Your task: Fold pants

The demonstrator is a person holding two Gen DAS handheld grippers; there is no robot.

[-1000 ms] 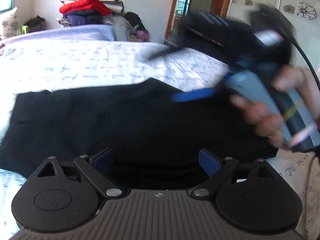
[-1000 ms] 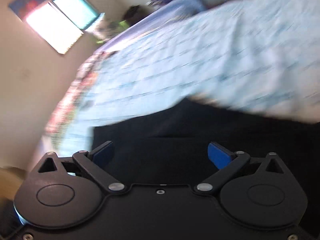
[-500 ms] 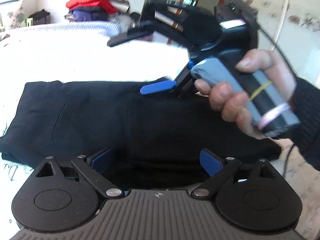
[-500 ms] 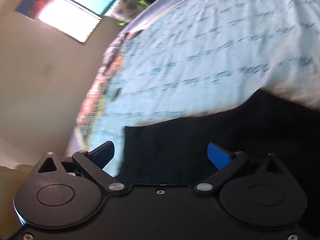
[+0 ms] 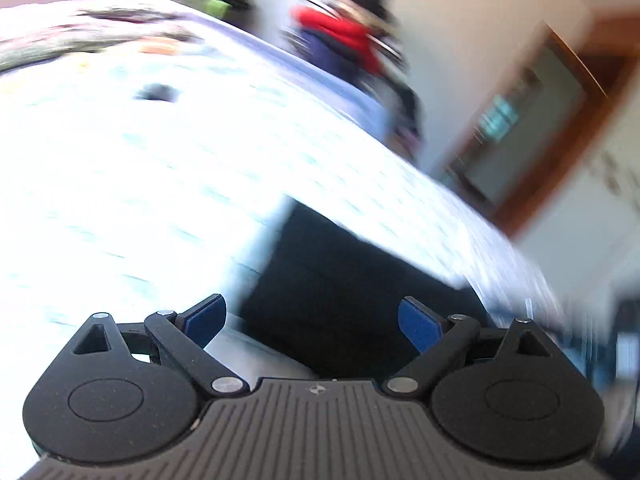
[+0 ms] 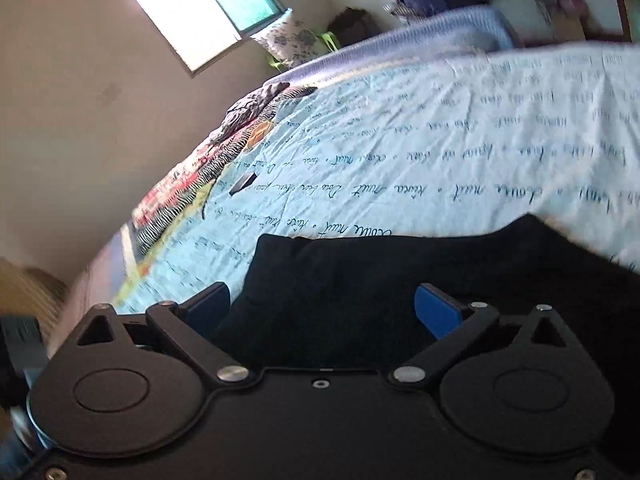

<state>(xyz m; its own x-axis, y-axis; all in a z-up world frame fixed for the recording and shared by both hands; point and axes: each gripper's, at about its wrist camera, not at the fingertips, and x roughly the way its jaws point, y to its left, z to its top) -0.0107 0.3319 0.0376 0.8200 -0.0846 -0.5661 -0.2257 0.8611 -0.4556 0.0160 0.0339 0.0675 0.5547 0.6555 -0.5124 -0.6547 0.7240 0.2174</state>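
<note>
The black pants (image 6: 400, 280) lie folded flat on the light blue bed sheet (image 6: 420, 140). In the left wrist view the pants (image 5: 344, 280) show blurred, with a corner just ahead of the fingers. My left gripper (image 5: 312, 320) is open and empty, tilted, above the near left corner of the pants. My right gripper (image 6: 324, 308) is open and empty, its blue pads straddling the pants' left end from just above.
A pile of clothes with a red garment (image 5: 340, 36) stands beyond the bed's far end. A small dark object (image 6: 243, 182) lies on the sheet. A patterned blanket (image 6: 192, 184) runs along the wall side. A window (image 6: 208, 8) and a wooden door (image 5: 532, 132) are visible.
The left gripper swung left and tilted; the right gripper and hand left its view. The right gripper turned to face the pants' left end. Both stayed open.
</note>
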